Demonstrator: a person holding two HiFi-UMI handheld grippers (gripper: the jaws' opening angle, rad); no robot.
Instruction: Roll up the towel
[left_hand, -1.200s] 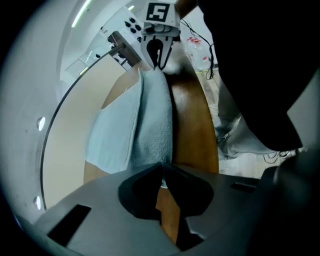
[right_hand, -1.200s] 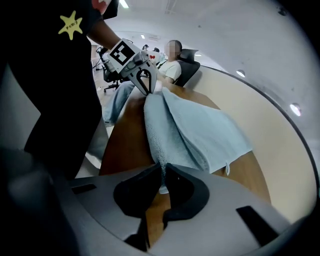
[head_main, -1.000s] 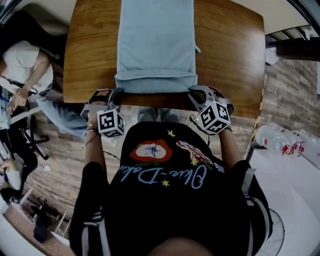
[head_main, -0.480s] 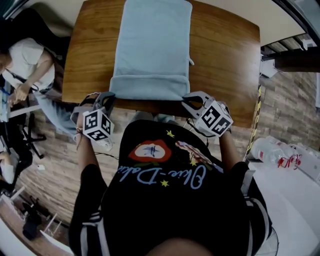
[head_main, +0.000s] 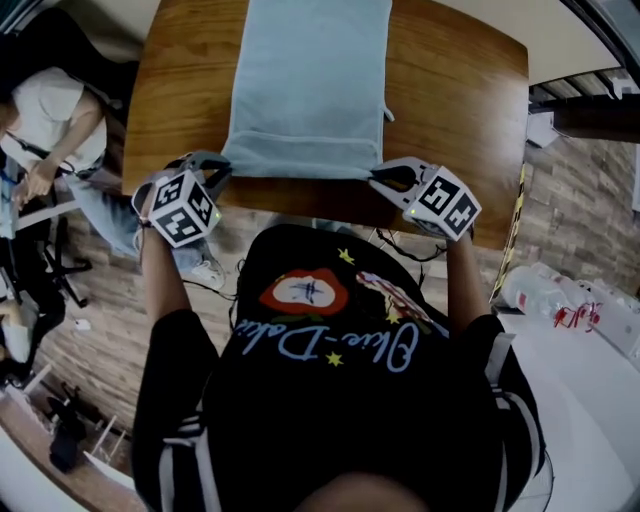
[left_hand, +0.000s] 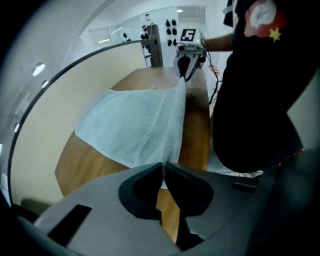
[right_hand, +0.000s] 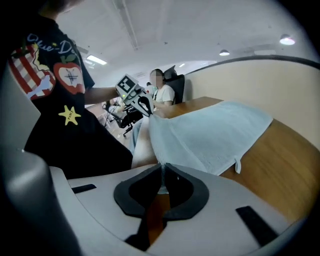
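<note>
A light blue towel (head_main: 308, 90) lies lengthwise down the middle of the wooden table (head_main: 460, 110), its near end folded over into a low band. My left gripper (head_main: 222, 166) is shut on the near left corner of the towel (left_hand: 150, 130), pinching the cloth at its tips. My right gripper (head_main: 376, 176) is shut on the near right corner of the towel (right_hand: 210, 135). Both corners are lifted a little off the table, so the near edge hangs stretched between the two grippers. In each gripper view the other gripper shows at the far end of that edge.
The table's near edge (head_main: 330, 205) runs just in front of my body. A seated person (head_main: 45, 130) and office chairs are at the left on the wood-pattern floor. Plastic bottles (head_main: 545, 290) lie at the right beside a white surface.
Both grippers have risen and moved away from me over the table, rolling as they went, and carried the towel's near edge with them. The folded band now lies further in from the table's edge.
</note>
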